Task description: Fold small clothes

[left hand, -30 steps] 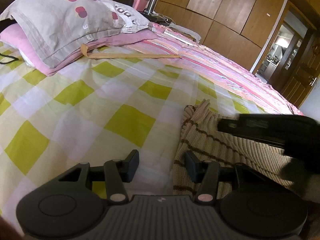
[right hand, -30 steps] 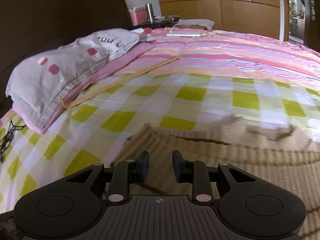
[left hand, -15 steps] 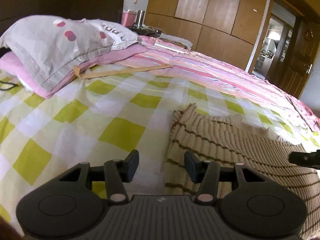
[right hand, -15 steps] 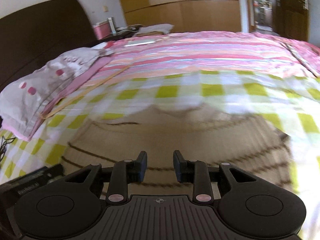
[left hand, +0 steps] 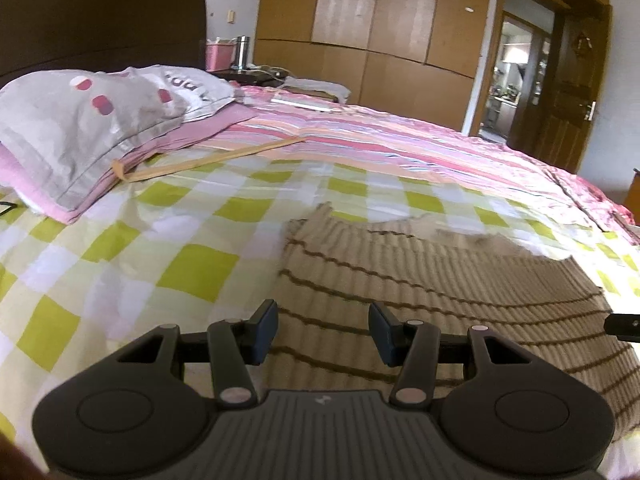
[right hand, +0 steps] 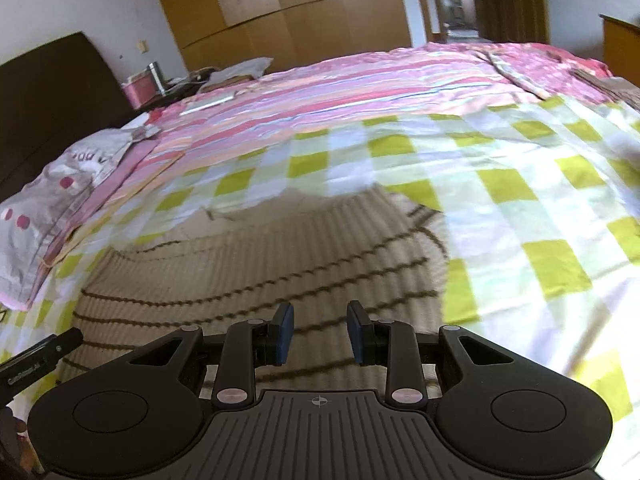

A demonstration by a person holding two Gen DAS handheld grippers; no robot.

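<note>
So there's a beige ribbed knit sweater (left hand: 440,300) with thin brown stripes lying flat on the bed (left hand: 120,264), on the green-check sheet, pillows (left hand: 80,120) off toward the headboard. Left tongs (left hand: 323,332) hang over its left edge, jaws wide apart, gripping nothing. Right tongs (right hand: 320,334) sit over the sweater's right half, jaws also apart and empty. The sweater spreads ahead of both, its stripes running left to right between the two hands. Neither looks clearly nearer, each has its own side. My guess is they'll each pinch an edge and fold it over
</note>
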